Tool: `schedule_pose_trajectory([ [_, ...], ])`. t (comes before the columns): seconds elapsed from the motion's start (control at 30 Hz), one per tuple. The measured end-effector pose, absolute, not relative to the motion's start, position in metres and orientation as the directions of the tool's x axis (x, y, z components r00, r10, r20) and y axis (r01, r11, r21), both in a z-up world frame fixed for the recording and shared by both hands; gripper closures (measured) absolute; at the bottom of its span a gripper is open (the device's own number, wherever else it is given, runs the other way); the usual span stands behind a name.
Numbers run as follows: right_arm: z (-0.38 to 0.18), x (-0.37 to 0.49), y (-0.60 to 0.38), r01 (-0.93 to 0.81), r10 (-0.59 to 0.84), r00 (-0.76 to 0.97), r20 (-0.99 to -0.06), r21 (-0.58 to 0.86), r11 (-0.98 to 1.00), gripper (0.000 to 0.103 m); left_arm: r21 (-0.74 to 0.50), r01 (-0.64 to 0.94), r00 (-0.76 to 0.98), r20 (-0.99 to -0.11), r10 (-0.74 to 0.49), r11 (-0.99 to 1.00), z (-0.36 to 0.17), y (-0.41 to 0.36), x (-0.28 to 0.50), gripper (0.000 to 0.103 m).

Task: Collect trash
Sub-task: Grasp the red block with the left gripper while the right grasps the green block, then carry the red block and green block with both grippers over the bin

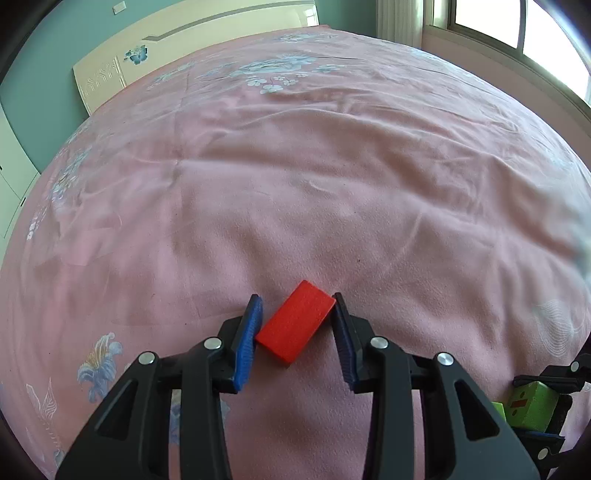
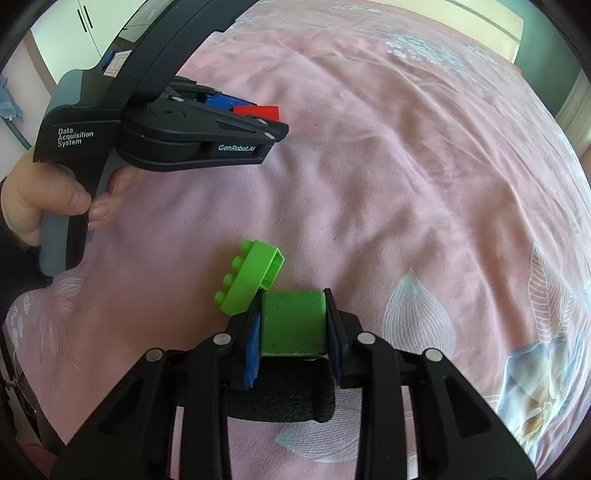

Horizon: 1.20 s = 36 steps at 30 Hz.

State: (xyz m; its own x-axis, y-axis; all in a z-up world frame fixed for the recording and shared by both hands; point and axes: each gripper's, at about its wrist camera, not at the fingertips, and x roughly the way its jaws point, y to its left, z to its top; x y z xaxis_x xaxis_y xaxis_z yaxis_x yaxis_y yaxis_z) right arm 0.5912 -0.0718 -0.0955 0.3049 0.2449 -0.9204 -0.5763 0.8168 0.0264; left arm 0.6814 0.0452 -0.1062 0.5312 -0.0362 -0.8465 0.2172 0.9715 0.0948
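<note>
A red flat block (image 1: 295,321) lies slanted on the pink bedspread (image 1: 295,184). My left gripper (image 1: 295,297) is shut on it, each blue pad touching one of its corners. In the right wrist view the same red block (image 2: 258,110) shows at the tip of the left gripper (image 2: 236,107), which a hand (image 2: 48,199) holds. My right gripper (image 2: 293,295) is shut on a green cube (image 2: 293,321), both pads flat against its sides. A green studded brick (image 2: 251,277) lies tilted just beyond, touching the left finger. The green cube (image 1: 532,404) also shows at the lower right of the left wrist view.
The bedspread (image 2: 406,166) is rumpled, with pale flower prints. A cream headboard (image 1: 184,48) and a teal wall stand at the far end. A window (image 1: 517,26) is at the far right, and white cupboard doors (image 2: 74,33) at the left.
</note>
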Motion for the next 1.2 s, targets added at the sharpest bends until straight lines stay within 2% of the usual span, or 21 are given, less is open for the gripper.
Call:
schedule_pose_trajectory([
  [0.2, -0.068, 0.584, -0.082, -0.551, 0.269, 0.359, -0.894, 0.029, 0.834, 0.072, 0.118, 0.200, 0.561, -0.827, -0.015, 0.973, -0.082, 0.051, 0.664, 0.063],
  [0.53, 0.012, 0.550, -0.091, -0.522, 0.288, 0.469, -0.835, 0.000, 0.853, 0.072, 0.140, 0.192, 0.623, -0.782, -0.011, 0.971, 0.003, 0.053, 0.594, 0.063],
  [1.0, 0.153, 0.410, -0.098, -0.534, 0.330, 0.617, -0.715, -0.071, 0.843, 0.072, 0.132, 0.174, 0.712, -0.701, -0.032, 0.976, 0.151, 0.050, 0.413, 0.063],
  [1.2, 0.202, 0.335, -0.104, -0.540, 0.353, 0.667, -0.656, -0.098, 0.836, 0.072, 0.146, 0.183, 0.749, -0.661, -0.042, 0.972, 0.188, 0.045, 0.335, 0.063],
])
